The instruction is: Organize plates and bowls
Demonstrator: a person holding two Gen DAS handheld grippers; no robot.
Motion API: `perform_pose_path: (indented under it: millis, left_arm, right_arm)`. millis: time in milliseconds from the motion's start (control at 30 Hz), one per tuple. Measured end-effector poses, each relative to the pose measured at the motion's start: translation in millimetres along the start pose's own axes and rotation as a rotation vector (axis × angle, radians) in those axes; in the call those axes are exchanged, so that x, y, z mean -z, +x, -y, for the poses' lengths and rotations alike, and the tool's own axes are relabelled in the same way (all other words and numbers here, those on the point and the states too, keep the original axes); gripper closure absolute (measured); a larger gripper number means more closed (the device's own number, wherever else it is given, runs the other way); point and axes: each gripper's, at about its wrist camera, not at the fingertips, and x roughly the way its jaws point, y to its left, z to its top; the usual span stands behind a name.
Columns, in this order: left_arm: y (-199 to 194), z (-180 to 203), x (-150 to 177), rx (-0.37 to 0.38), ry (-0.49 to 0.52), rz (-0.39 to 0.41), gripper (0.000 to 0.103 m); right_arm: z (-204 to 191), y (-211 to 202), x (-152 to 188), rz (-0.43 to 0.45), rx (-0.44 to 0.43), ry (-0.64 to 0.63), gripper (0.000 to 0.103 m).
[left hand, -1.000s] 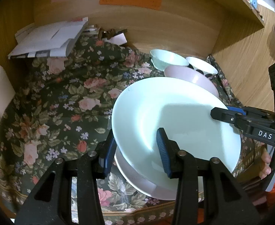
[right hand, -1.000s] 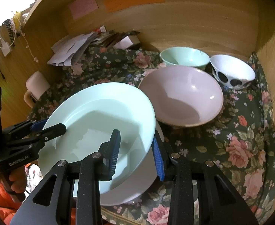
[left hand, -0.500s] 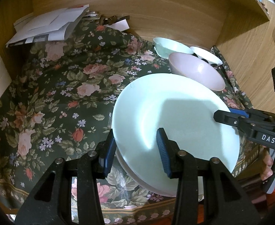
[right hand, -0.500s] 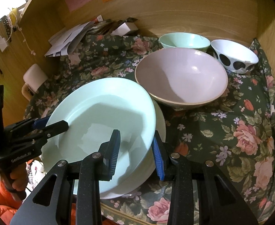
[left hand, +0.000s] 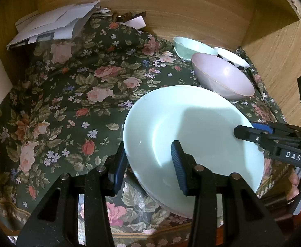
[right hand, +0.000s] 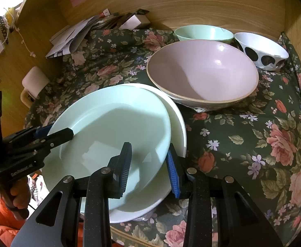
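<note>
With its rim between the blue pads of both tools, mint plate sits tilted on white plate, over the floral cloth. Left gripper and right gripper each straddle that rim, fingers apart; whether the pads actually clamp it I cannot tell. Pink bowl stands just beyond, mint bowl and spotted bowl behind it.

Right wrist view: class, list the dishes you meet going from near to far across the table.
White plate with mint plate lying on it → pink bowl → mint bowl.
</note>
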Motion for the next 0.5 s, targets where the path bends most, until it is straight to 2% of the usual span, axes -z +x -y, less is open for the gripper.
perform_pose_path:
  millis: [267,500]
  left_arm:
    - [12,-4,0,-0.001,-0.014,-0.028,0.061]
    - [8,0,-2,-0.005,0.01,-0.005,0.061]
  right_arm:
    - [0,1,-1,0.0,-0.001,-0.006,0.07]
    - [1,-2,0,0.008,-0.007,0.005,0.07]
